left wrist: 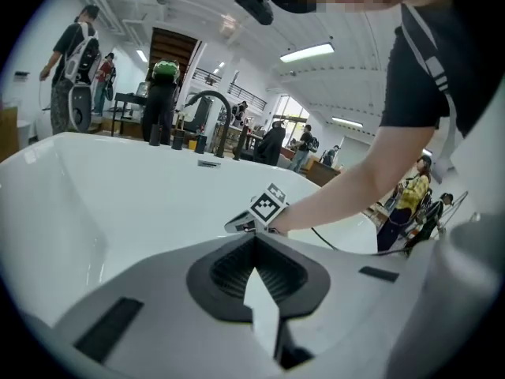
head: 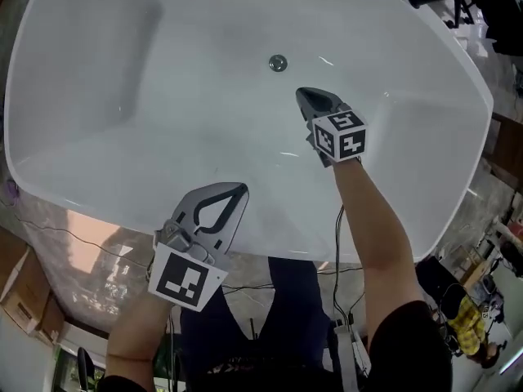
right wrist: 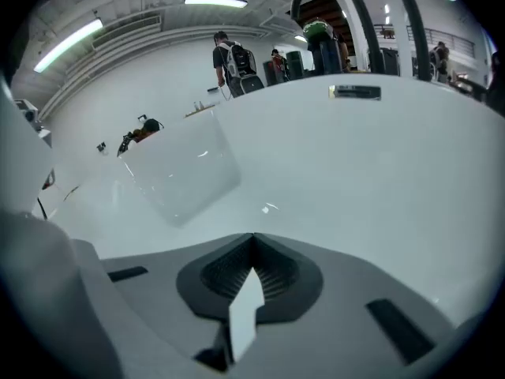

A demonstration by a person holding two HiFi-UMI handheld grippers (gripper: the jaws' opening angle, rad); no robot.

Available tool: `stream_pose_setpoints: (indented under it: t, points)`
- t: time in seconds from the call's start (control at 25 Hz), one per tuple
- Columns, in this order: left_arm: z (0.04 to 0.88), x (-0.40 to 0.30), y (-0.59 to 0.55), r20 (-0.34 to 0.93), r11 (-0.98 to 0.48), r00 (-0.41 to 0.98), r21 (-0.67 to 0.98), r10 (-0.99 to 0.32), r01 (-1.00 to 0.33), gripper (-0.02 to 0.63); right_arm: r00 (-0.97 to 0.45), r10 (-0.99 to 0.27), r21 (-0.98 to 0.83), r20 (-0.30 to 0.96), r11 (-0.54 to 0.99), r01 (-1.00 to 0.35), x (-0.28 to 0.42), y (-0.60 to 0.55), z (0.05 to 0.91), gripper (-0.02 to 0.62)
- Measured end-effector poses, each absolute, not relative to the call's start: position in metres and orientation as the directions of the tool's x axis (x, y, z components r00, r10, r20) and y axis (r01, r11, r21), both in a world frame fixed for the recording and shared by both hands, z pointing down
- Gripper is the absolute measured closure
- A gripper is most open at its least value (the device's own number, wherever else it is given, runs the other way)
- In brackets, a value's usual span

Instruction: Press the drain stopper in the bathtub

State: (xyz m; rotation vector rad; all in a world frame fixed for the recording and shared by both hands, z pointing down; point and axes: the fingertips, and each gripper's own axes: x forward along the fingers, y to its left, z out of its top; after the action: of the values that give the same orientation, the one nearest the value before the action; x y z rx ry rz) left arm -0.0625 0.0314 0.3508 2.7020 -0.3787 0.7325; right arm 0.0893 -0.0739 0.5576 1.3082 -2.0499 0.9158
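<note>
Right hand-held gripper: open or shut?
Shut: the right hand-held gripper shows its jaws meeting at the tips, nothing held between them.

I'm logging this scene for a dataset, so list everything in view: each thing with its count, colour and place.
bathtub: one, white, fills the head view
drain stopper: one, silver, on the tub floor, ahead of the right gripper, nothing touching it
faucet: one, black, arched, beyond the far rim
cardboard box: at least one, brown, on the floor left of the tub
bystanders: several, in the background past the tub
cable: one, black, beside the right forearm
left gripper: one, grey, jaws together, empty, over the near rim
right gripper: one, grey, jaws together, empty, inside the tub, short of the stopper
forearms: two, bare, behind the grippers
</note>
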Motion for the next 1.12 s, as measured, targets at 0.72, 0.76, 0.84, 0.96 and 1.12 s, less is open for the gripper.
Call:
stream_pose_setpoints:
  t: [0.72, 0.76, 0.84, 0.96, 1.12]
  points:
    - [0.43, -0.062, 0.009, 0.595, -0.838, 0.796, 0.374, -0.112, -0.398, 0.598, -0.236, -0.35, -0.118, 0.906, 0.325, -0.938, 0.125, -0.141, 0.777, 0.58]
    - [0.435, -0.063, 0.007, 0.601, -0.834, 0.791, 0.376, -0.112, -0.404, 0.598, -0.234, -0.345, -0.117, 0.909, 0.329, -0.937, 0.125, -0.144, 0.784, 0.58]
    - [0.442, -0.064, 0.004, 0.617, -0.83, 0.779, 0.374, -0.11, -0.413, 0.598, -0.238, -0.336, -0.12, 0.911, 0.338, -0.934, 0.123, -0.15, 0.795, 0.58]
    - [0.45, -0.063, 0.0, 0.627, -0.811, 0.771, 0.393, -0.108, -0.433, 0.598, -0.237, -0.322, -0.121, 0.917, 0.341, -0.932, 0.121, -0.157, 0.809, 0.58]
    - [0.461, -0.061, -0.003, 0.629, -0.765, 0.771, 0.448, -0.097, -0.462, 0.598, -0.232, -0.311, -0.124, 0.922, 0.33, -0.936, 0.12, -0.166, 0.826, 0.58]
